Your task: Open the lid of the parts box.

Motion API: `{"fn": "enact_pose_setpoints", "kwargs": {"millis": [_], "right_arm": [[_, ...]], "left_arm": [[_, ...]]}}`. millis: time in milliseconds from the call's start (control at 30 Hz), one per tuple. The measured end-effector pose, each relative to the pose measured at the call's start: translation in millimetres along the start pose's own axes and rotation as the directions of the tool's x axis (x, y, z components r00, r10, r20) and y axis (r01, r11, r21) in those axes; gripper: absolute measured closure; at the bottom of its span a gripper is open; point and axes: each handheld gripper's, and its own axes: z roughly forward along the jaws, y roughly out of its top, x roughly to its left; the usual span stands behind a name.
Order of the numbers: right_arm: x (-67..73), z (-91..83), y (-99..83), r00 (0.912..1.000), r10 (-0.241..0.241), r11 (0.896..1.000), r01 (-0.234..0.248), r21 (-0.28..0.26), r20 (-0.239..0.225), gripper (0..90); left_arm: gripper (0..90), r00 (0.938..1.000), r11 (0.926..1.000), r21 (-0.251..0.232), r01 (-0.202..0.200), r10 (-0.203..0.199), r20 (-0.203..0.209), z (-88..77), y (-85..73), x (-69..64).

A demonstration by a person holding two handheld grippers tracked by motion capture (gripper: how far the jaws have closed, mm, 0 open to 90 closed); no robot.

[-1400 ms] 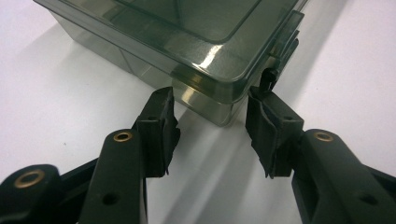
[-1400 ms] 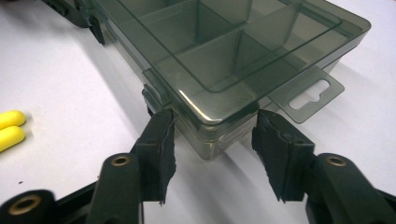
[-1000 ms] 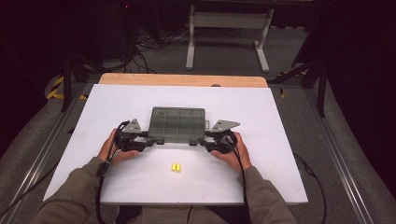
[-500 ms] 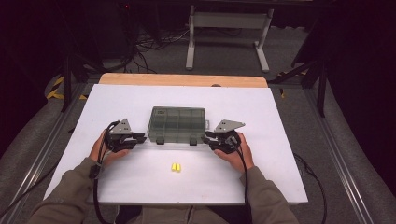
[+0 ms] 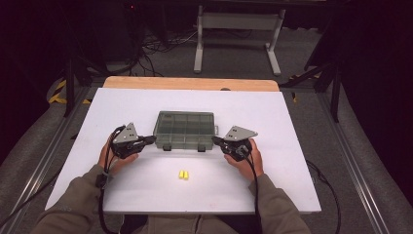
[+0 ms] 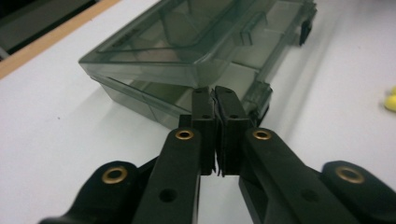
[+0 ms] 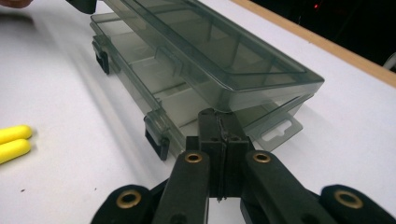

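Smoky translucent plastic: the compartment box (image 5: 184,129) sits mid-table, toward the far side of the white table (image 5: 292,185), with two yellow earplugs (image 5: 183,174) lying loose on the sheet nearer to me, well apart from the box.

Change noted: a second ago both my tongs were up against the box's short ends, jaws partly spread. Both pairs have since been closing and my hands have drawn slightly outward. The lid now stands ajar; in the left gripper view its near edge (image 6: 154,70) floats above the tray with a visible gap, and the right gripper view shows the same gap (image 7: 243,100) at the other end. My reading: the two front latches (image 7: 156,135) are free and the lid is lifted but not swung back, so the opening step is begun, not finished.

Left tongs (image 5: 151,139): jaws pressed together, nothing between them. The tips sit at the box's left corner, right at the seam under the lid edge; whether they actually touch the plastic I cannot tell.

Right tongs (image 5: 215,140): jaws likewise pressed together and empty, tips at the right end just beside the hang tab (image 7: 279,132), close under the raised lid edge. Contact again uncertain.

Judgement: closed tips look placed as wedges under the lid. Earplugs untouched.
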Motion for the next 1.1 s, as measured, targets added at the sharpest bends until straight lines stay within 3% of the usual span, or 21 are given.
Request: {"fn": "enact_pose_setpoints", "kwargs": {"millis": [300, 367, 400, 500, 733, 800, 933, 1100], "right_arm": [[-0.8, 3.9, 0.9, 0.9964, -0.009, 0.999, 0.011, -0.03, 0.084, 83.7], [-0.9, 4.1, 1.8, 0.9931, -0.02, 0.999, 0.024, -0.036, 0.116, 78.2], [-1.5, 3.8, 2.2, 0.9901, -0.021, 0.999, 0.027, -0.044, 0.139, 75.7], [-3.1, 3.0, 2.8, 0.9856, -0.019, 0.997, 0.031, -0.066, 0.168, 74.3], [1.1, 8.3, 11.3, 0.9765, -0.094, 0.992, 0.108, -0.063, 0.194, 67.8], [1.5, 8.4, 13.7, 0.9704, -0.121, 0.989, 0.136, -0.062, 0.209, 67.1], [-1.7, 7.4, 19.2, 0.9643, -0.126, 0.986, 0.147, -0.079, 0.233, 62.5], [-7.4, 4.5, 30.4, 0.9585, -0.144, 0.981, 0.171, -0.09, 0.246, 64.0]], "left_arm": [[74.8, 0.9969, 0.9997, -0.023, 0.009, -0.011, -0.078, 3.0, 2.3, 3.6], [65.9, 0.9954, 0.9996, -0.024, 0.012, -0.015, -0.094, 3.8, 3.0, 3.8], [60.4, 0.9903, 0.9998, -0.019, 0.011, -0.014, -0.138, 4.8, 4.6, 4.1], [55.3, 0.9835, 0.9995, -0.029, 0.01, -0.015, -0.18, 5.3, 8.0, 4.5], [49.2, 0.978, 0.9991, -0.034, -0.026, 0.018, -0.208, 9.4, 17.1, 5.4], [48.5, 0.9754, 0.9986, -0.037, -0.038, 0.029, -0.219, 9.0, 20.4, 7.0], [48.3, 0.9732, 0.9975, -0.048, -0.052, 0.04, -0.227, 7.9, 28.0, 11.5], [49.9, 0.9688, 0.9948, -0.057, -0.084, 0.068, -0.238, 5.3, 39.4, 16.6]]}}
